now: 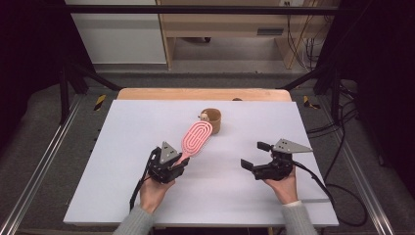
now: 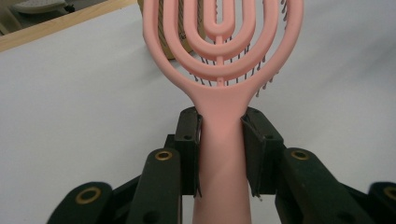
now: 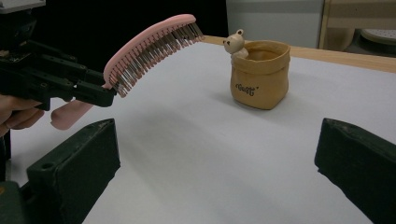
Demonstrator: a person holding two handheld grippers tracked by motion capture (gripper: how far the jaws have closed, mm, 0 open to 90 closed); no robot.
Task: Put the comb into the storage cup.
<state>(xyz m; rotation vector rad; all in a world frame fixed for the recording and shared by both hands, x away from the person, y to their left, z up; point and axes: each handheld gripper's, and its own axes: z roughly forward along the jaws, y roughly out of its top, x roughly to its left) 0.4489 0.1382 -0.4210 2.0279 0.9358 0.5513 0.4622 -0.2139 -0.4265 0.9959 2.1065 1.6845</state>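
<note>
One brush, lifted toward the pouch.
Your left gripper (image 1: 182, 163) clamps the pink hairbrush (image 1: 196, 137) by its handle, head raised near the tan pouch (image 1: 212, 120) for insertion; your right gripper (image 1: 256, 155) waits, jaws wide, holding nothing.

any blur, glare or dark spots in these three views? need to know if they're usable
High view: white table top evenly lit, surroundings fall to near black, whole frame slightly soft. Left gripper view: pink plastic hairbrush sharp at the neck, handle base blurs at the bottom edge. Right gripper view: tan fabric pouch with a bear figure crisp with a soft shadow; right gripper jaws near the lens look dark and soft. No harsh glare.
</note>
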